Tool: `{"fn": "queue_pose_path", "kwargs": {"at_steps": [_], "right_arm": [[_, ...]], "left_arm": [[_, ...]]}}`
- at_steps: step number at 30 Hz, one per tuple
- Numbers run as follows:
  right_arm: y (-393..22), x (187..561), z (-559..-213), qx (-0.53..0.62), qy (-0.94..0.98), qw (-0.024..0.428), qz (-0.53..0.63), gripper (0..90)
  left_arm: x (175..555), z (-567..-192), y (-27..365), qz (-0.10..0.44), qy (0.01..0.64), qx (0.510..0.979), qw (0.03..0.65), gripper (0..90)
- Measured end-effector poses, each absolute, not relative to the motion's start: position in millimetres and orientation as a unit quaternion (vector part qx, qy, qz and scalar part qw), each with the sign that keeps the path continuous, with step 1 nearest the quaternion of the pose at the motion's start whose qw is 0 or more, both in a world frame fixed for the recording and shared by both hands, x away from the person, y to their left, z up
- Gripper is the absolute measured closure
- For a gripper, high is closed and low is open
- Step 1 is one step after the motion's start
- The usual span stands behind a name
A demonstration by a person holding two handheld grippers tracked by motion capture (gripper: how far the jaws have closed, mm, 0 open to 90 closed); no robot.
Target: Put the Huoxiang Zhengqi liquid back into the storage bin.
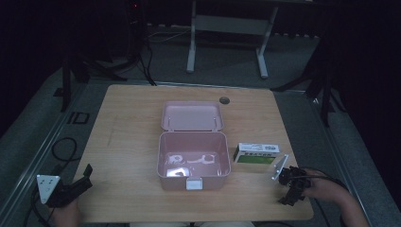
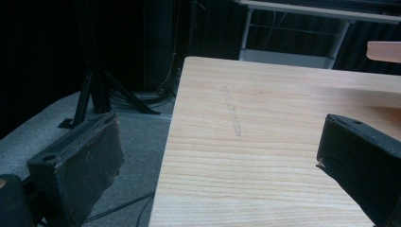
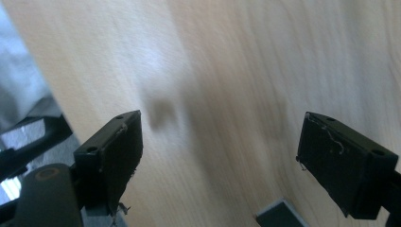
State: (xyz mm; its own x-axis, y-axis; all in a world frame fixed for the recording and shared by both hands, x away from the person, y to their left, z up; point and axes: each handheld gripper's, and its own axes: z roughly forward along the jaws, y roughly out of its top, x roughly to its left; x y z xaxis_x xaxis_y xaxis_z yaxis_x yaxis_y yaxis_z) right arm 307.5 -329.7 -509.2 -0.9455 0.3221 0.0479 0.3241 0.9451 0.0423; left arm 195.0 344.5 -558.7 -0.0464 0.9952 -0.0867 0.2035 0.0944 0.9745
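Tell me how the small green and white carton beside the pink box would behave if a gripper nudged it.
The carton lies flat on the table, so it would probably slide, not tip. It looks like thin card, likely light and crushable under a hard squeeze.

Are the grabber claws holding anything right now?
No. The left gripper and the right gripper are both open, with only bare table between their jaws. The pink box and the small carton sit untouched.

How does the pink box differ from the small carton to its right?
The pink box is much larger than the green-and-white carton. The pink box stands open, lid tipped back, small items visible inside; the carton looks closed. The pink box sits mid-table; the carton lies nearer the right gripper. Both rest on the wooden table, neither held.
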Motion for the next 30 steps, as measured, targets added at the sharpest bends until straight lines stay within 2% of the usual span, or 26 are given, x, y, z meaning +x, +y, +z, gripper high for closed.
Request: {"fn": "queue_pose_path", "kwargs": {"at_steps": [6, 15, 30], "right_arm": [[-311.7, 307.0, -504.9, -0.118, -0.993, 0.032, -0.001, 13.7], [-281.7, 305.5, -498.9, -0.048, -0.999, 0.019, 0.005, 14.7], [-242.3, 305.9, -493.1, 0.025, -0.999, 0.029, 0.005, 13.6]], "left_arm": [[194.8, -558.7, 344.7, 0.432, 0.580, 0.515, 0.460, 0.9], [194.8, -558.8, 344.6, 0.431, 0.580, 0.517, 0.459, 0.9], [195.1, -559.3, 345.1, 0.429, 0.579, 0.518, 0.462, 0.9]]}}
